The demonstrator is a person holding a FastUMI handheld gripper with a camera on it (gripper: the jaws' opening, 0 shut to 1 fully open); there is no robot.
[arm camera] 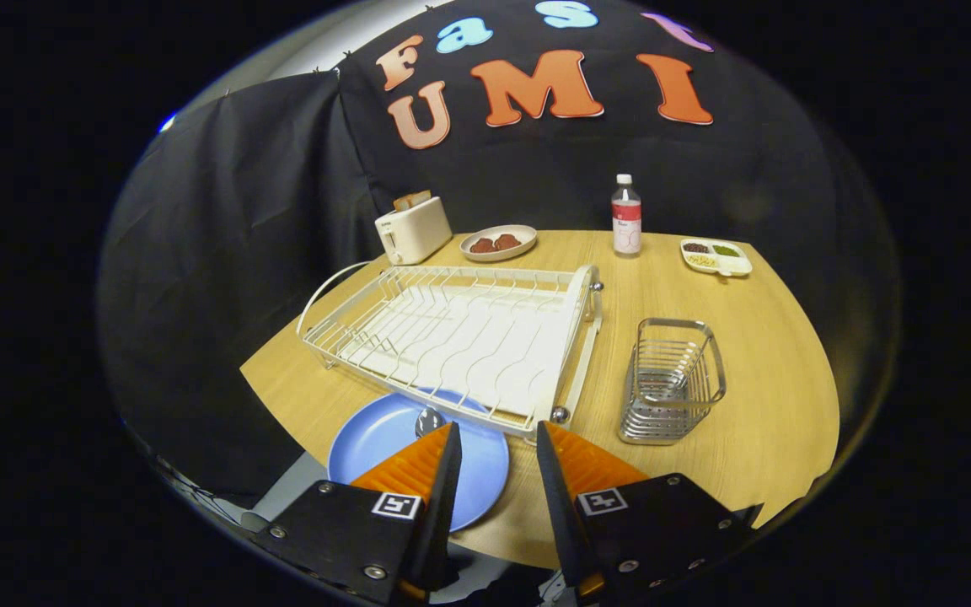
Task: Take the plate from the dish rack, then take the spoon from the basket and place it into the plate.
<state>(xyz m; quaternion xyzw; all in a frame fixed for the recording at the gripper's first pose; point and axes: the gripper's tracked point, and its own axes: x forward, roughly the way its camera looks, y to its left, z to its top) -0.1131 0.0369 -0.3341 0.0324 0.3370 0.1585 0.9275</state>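
A: Nearest us is the gripper (496, 438), its two fingers parted with nothing between them; only bare tabletop and the plate's edge show through the gap.

B: And the round, pale-blue plate (384, 438)?

A: It lies flat on the light wooden table (755, 371), just in front of the white wire dish rack (460, 324), partly under the left finger. The small silver metal spoon (428, 419) is already in it: I see the bowl of the spoon just ahead of the left fingertip. The handle is hidden behind that finger.

B: So the silver wire basket (673, 379) is empty?

A: It looks so, and so does the rack. I judge the task all but done.

B: If the spoon needed another grip?

A: It is light, stiff and smooth, so I expect it to slip and to twist in the fingers. Take it across the handle, not the rounded bowl. Lying low in a plate, it is awkward to get under.

B: The plate?

A: Rigid, probably glossy, perhaps breakable; I cannot tell the material. Pinch the rim, and set it down gently.
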